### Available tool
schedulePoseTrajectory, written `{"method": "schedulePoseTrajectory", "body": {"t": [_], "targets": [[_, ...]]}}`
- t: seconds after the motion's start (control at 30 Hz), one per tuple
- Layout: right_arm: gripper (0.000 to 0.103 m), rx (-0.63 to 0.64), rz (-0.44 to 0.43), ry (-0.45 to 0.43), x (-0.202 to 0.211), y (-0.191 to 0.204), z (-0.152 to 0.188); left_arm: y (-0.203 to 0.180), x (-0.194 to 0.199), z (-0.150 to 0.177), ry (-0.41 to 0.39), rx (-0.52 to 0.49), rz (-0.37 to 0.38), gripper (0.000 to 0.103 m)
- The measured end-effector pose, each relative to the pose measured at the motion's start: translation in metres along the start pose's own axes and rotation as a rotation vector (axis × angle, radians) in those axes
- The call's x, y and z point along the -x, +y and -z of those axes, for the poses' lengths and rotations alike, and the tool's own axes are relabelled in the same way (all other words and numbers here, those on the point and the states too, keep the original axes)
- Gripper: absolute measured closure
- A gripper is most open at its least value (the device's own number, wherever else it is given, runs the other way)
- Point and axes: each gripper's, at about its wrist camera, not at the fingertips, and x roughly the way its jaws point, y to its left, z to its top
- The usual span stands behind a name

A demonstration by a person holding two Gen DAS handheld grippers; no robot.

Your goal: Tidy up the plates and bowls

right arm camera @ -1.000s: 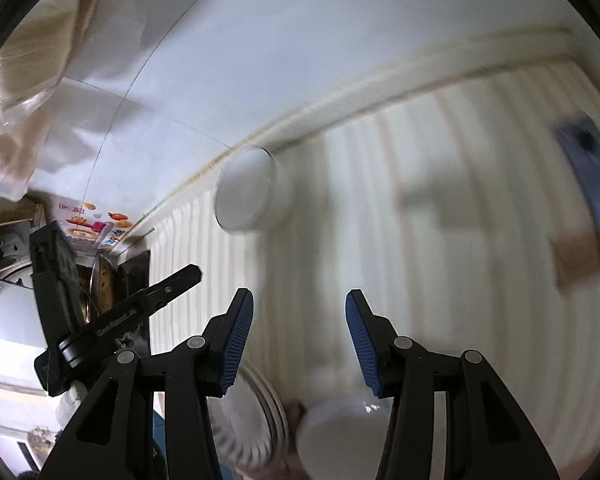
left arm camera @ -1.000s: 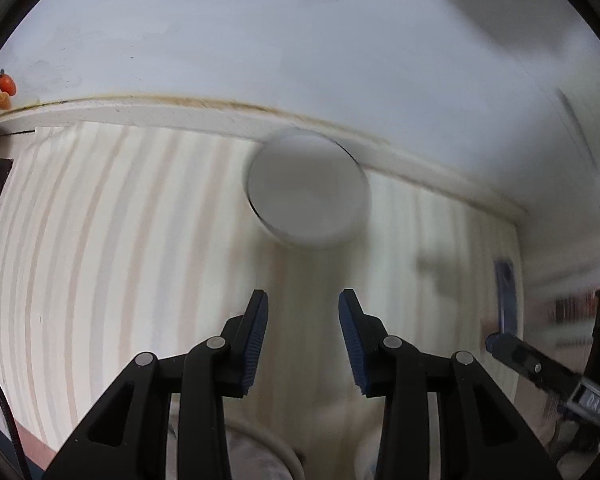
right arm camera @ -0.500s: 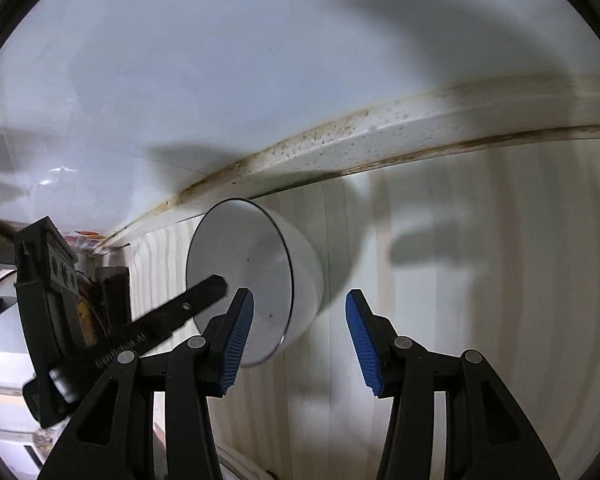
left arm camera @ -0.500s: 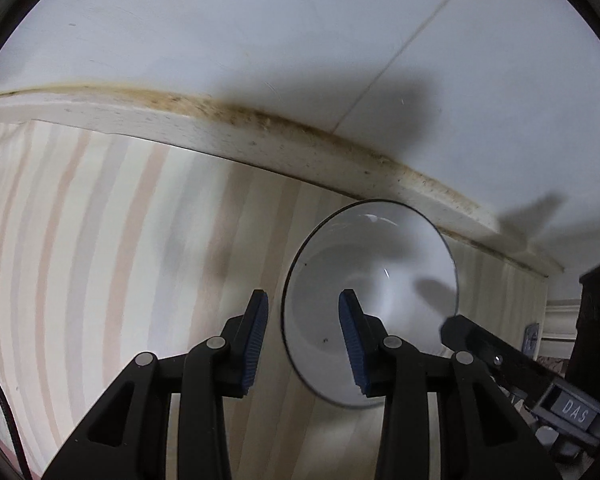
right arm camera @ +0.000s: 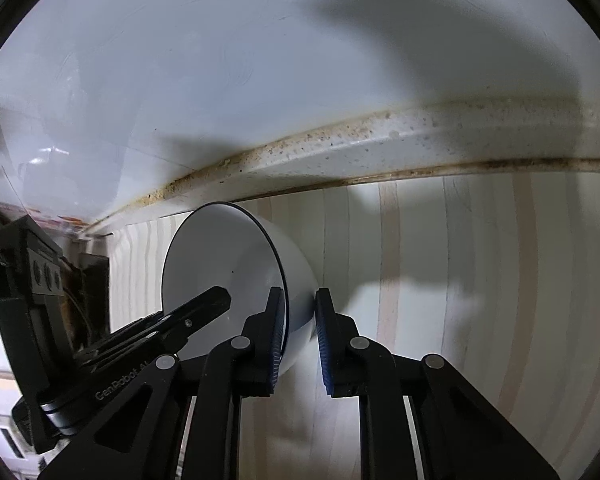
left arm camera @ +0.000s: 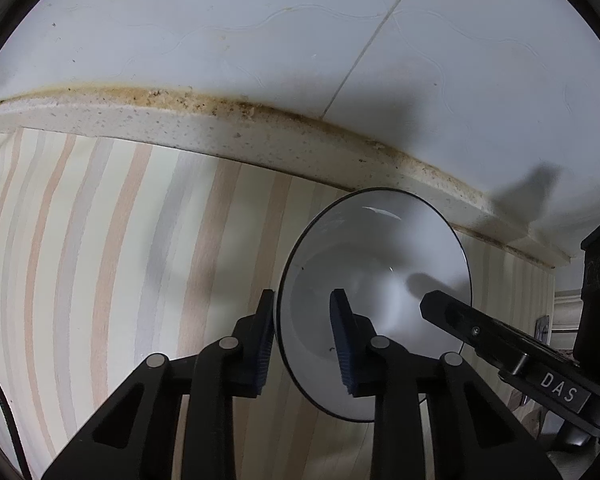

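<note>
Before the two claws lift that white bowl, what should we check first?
1. Left claw on the rim of the round white bowl with the thin dark edge, one finger inside, one outside: ok; its jaws have just been closing.
2. Right claw on the opposite rim of the bowl: ok; its jaws have just been closing too.
3. Bowl empty inside, apart from a tiny dark speck: ok.
4. Room between the bowl and the stained wall ledge: ok, they are apart.
5. Striped cloth around the bowl free of other dishes: ok in these views.
6. Grip firm enough to lift: cannot tell.
</note>
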Motion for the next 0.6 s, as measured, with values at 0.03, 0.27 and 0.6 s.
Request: {"method": "schedulePoseTrajectory", "body": {"t": [0.03,0.27,0.6], "targets": [[0.086,-0.001,0.001,0.000,0.000,0.000,0.000,0.000,0.003,0.001,-0.003,-0.004,-0.003,0.078],[0.086,0.006,0.007,-0.003,0.009,0.004,0.008,-0.007,0.022,0.010,-0.033,-0.029,-0.004,0.078],[0.086,0.011,0.015,-0.056,0.057,0.011,0.045,-0.028,0.064,0.040,-0.059,-0.091,0.024,0.078]]}}
